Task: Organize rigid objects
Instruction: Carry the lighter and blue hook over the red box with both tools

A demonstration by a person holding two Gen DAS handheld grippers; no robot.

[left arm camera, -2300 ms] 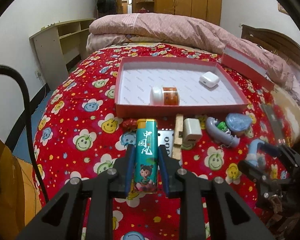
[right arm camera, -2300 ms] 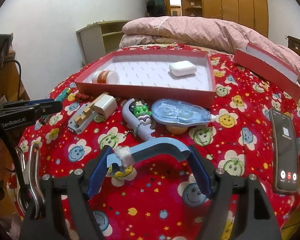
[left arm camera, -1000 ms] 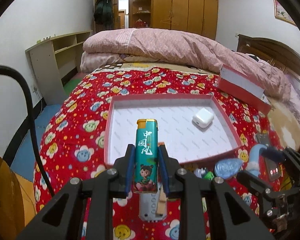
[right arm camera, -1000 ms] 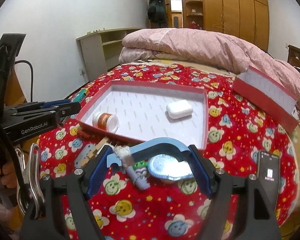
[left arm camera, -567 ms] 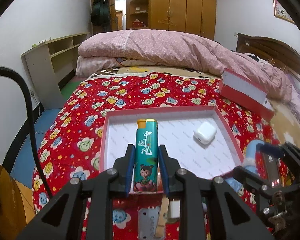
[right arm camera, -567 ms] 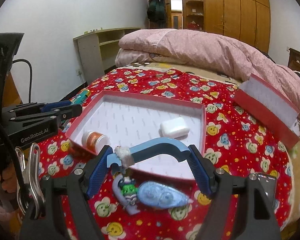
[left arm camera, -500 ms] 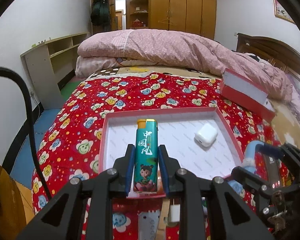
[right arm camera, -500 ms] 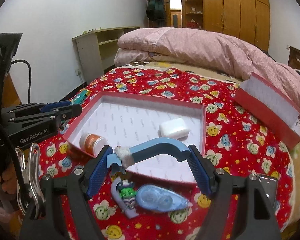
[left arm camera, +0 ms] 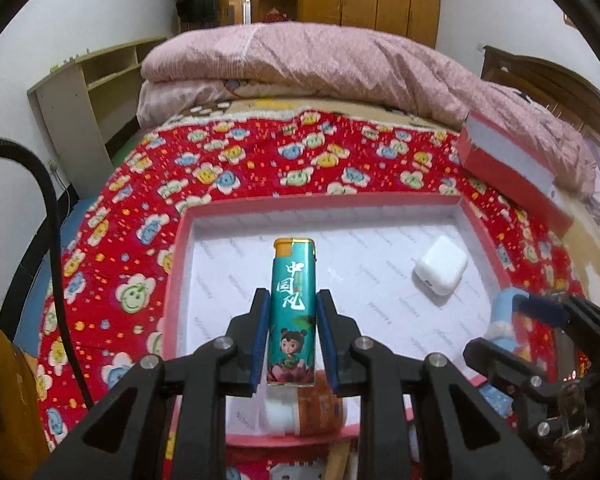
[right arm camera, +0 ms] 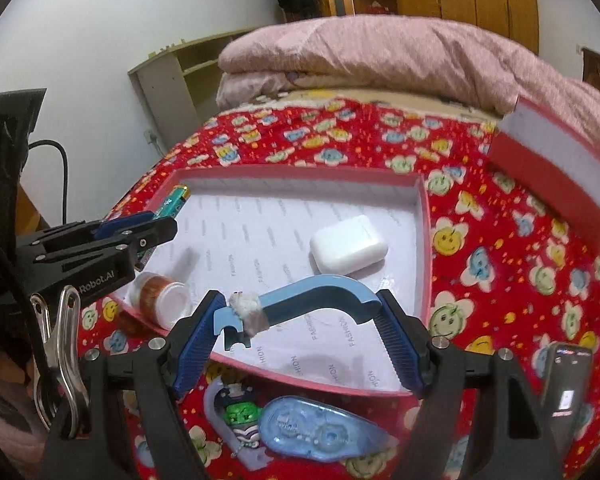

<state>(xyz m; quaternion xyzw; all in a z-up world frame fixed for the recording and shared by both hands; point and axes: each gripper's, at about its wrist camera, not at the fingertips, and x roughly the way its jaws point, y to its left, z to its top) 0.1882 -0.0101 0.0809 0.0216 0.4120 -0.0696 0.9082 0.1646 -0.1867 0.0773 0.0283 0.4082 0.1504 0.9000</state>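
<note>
A slim teal lighter point(left arm camera: 293, 312) with an orange top, white Chinese characters and a cartoon child printed on its side stands upright in the left gripper point(left arm camera: 293, 338), whose jaws are nearly together and clamp it on both flanks, above the shallow red cardboard tray point(left arm camera: 174, 280) with its white lining on the bed. The right gripper point(right arm camera: 300, 334) has jaws spread wide, pinching the two ends of a curved light-blue plastic handle point(right arm camera: 320, 292) wrapped with a white tape band, over the tray's near edge. Inside the tray lie one white earbud case point(right arm camera: 348, 245) and one small orange-labelled bottle point(right arm camera: 162, 296) with a white cap. Just outside the rim lie one blue correction-tape dispenser point(right arm camera: 320, 432) and one black phone point(right arm camera: 566, 380).
</note>
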